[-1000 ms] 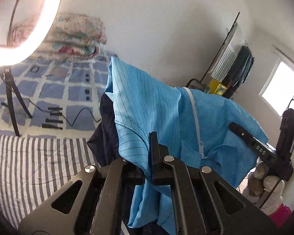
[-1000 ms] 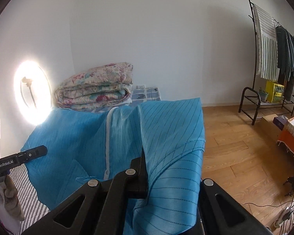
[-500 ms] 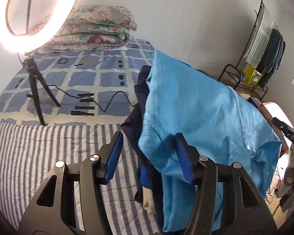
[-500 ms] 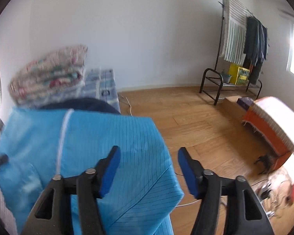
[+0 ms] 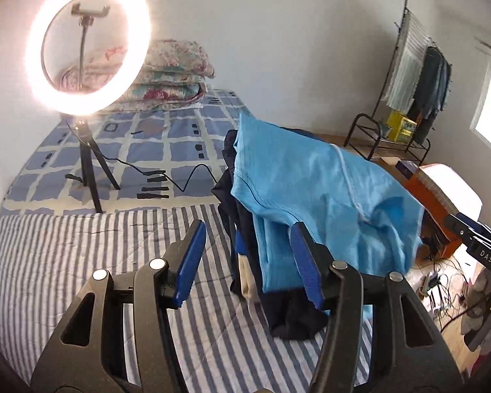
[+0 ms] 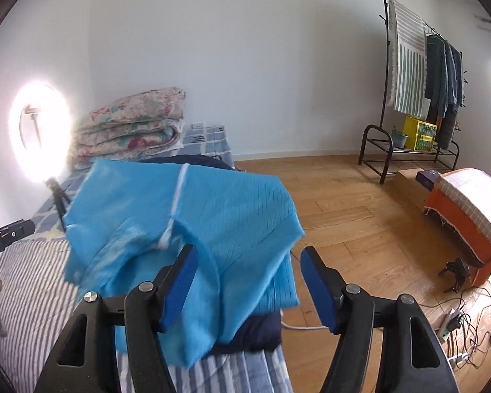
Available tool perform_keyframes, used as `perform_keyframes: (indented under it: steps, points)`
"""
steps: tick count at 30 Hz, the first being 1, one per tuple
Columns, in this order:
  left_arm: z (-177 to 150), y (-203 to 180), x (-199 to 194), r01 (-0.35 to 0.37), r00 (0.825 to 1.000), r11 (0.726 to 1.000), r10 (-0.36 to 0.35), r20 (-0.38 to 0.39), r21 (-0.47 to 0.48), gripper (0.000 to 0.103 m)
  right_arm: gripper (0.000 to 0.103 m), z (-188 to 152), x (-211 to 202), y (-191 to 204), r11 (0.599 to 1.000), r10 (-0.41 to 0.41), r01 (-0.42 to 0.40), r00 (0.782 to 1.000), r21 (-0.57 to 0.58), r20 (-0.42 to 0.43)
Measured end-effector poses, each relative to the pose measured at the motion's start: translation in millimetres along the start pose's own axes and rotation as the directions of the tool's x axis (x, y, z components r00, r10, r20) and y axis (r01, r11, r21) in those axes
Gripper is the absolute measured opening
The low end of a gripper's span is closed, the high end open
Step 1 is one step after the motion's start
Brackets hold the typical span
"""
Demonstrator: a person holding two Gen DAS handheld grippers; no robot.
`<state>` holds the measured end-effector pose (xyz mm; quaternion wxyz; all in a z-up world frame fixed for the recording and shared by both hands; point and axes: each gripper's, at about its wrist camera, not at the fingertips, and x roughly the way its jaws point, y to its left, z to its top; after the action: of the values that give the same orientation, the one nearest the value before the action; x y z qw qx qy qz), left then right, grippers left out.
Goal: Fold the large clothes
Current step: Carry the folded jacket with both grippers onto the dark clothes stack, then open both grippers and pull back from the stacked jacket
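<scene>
A light blue garment [image 5: 311, 190] with a white zip lies draped over a heap of dark navy clothes [image 5: 242, 226] on the striped bed cover [image 5: 65, 262]. In the left wrist view, my left gripper [image 5: 249, 262] stands open just short of the garment's near edge, with nothing pressed between its blue pads. From the right wrist view, the blue garment [image 6: 212, 209] hangs over the navy heap [image 6: 258, 330] at the bed's edge. My right gripper [image 6: 248, 288] is open in front of it, its pads apart from the cloth.
A lit ring light [image 5: 85, 42] on a tripod stands on the checked sheet, with a folded floral quilt [image 5: 173, 78] behind it. A clothes rack [image 6: 419, 75], an orange stool [image 6: 468, 222] and loose cables [image 6: 464, 321] are on the wooden floor to the right.
Both grippers were shut on the blue garment; they have opened, let it go and drawn back. The garment has dropped onto the dark heap.
</scene>
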<state>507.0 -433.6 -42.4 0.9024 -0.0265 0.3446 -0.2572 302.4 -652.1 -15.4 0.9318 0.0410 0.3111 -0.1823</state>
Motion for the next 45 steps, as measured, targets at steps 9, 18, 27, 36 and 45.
perform_keyframes:
  steps: [9, 18, 27, 36, 45]
  points:
    - [-6, 35, -177, -0.023, 0.996, 0.999, 0.021, 0.083, 0.033, 0.056, 0.068, -30, -141, 0, 0.997, 0.075, -0.075, 0.997, 0.015, 0.022]
    - [-21, 95, -329, -0.052, 0.981, 0.998, 0.044, 0.190, 0.038, 0.063, 0.071, -49, -266, 27, 0.994, 0.112, -0.112, 0.990, -0.006, 0.090]
    - [-41, 156, -356, -0.088, 0.981, 0.996, 0.086, 0.177, 0.006, 0.063, 0.072, -67, -288, 64, 0.990, 0.131, -0.126, 0.987, -0.060, 0.090]
    - [-30, 171, -303, -0.062, 0.985, 0.998, 0.061, 0.159, 0.003, 0.063, 0.072, -78, -248, 66, 0.991, 0.130, -0.130, 0.991, -0.014, 0.036]
    - [-6, 131, -244, 0.064, 0.982, 0.998, -0.061, 0.181, -0.013, 0.063, 0.072, -96, -240, 42, 1.000, 0.030, -0.030, 1.000, -0.003, -0.004]
